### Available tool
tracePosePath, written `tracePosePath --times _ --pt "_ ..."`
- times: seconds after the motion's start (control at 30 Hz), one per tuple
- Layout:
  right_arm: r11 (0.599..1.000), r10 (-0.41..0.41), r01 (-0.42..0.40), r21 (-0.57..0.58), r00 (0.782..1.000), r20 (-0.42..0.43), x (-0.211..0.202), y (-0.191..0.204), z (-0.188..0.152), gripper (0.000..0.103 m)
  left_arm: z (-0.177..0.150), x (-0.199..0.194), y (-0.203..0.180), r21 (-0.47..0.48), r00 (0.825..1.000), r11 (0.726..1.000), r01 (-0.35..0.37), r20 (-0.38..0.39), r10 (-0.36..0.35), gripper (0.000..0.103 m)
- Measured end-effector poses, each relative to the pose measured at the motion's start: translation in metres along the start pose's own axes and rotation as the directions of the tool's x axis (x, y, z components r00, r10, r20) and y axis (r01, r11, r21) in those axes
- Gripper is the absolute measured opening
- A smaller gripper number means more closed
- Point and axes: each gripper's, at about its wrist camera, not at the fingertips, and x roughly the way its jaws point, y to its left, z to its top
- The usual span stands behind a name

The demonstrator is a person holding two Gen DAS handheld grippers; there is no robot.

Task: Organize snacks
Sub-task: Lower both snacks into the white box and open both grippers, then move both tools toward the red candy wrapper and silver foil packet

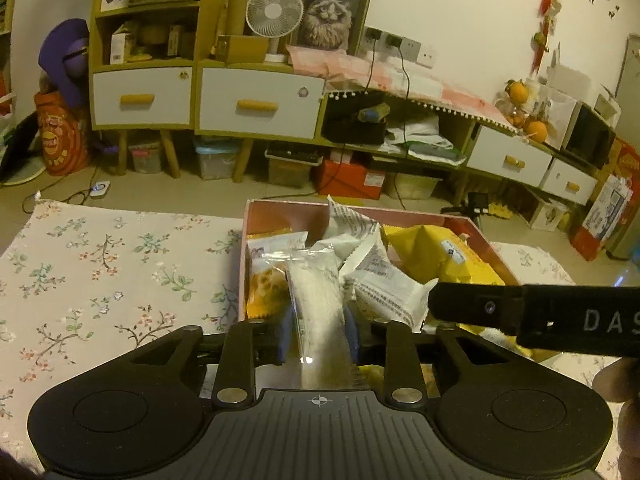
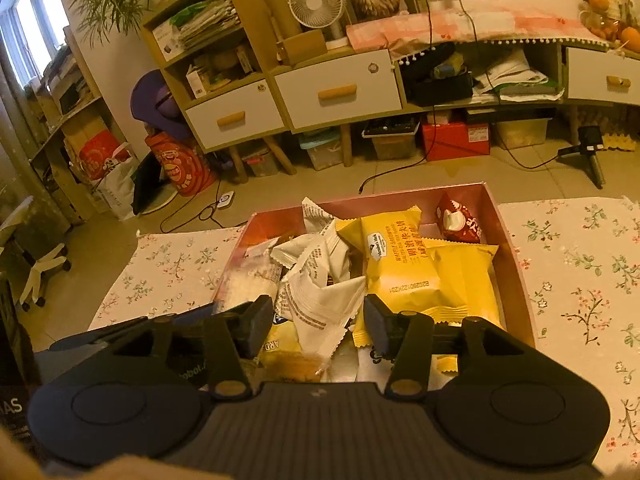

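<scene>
The pink box (image 2: 516, 264) is the biggest thing on the flowered cloth (image 1: 100, 264), and it is heaped unevenly, which I judge the main hazard: packets lean on one another, so adding or shifting one could tip a neighbour over the wall onto the cloth. In the right wrist view the large yellow packets (image 2: 404, 264) fill the box from its centre toward 3 o'clock, the crumpled white packets (image 2: 316, 280) pile up toward 9 o'clock, and a small red packet (image 2: 458, 220) sits alone in the far corner at about 1 o'clock.

The left gripper (image 1: 318, 332) is clamped on a clear packet (image 1: 316, 300) with a pale filling, held upright over the near left part of the box. The grip sits low on a slippery film wrapper, so the packet could slide or fold over if swung quickly. An orange-printed packet (image 1: 266, 284) stands just beside it at 9 o'clock, and a white packet touches it at 3 o'clock; both crowd the spot below, so there is little free floor to set it into.

The right gripper (image 2: 318, 322) has its jaws apart, poised above a white packet near the box's front edge, holding nothing. Its black body reaches across the left wrist view at 3 o'clock, close to the left gripper, so the two could knock together over the same corner.
</scene>
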Motion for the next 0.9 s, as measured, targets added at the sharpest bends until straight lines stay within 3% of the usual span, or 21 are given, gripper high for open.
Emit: tracePosePath --times 0.3,0.9 --pt "1.0 -0.014 0.014 -0.018 1.0 0.004 -0.016 0.002 -0.002 0.057 -0.003 -0.015 -0.002 0.005 0.999 1.0 -0.004 -0.035 0.005 0.037" --pt "0.997 -0.061 0.061 -0.056 0.998 0.006 -0.067 0.003 -0.021 0.081 -0.024 -0.075 -0.005 0.021 0.996 1.0 -0.012 -0.089 0.014 0.073"
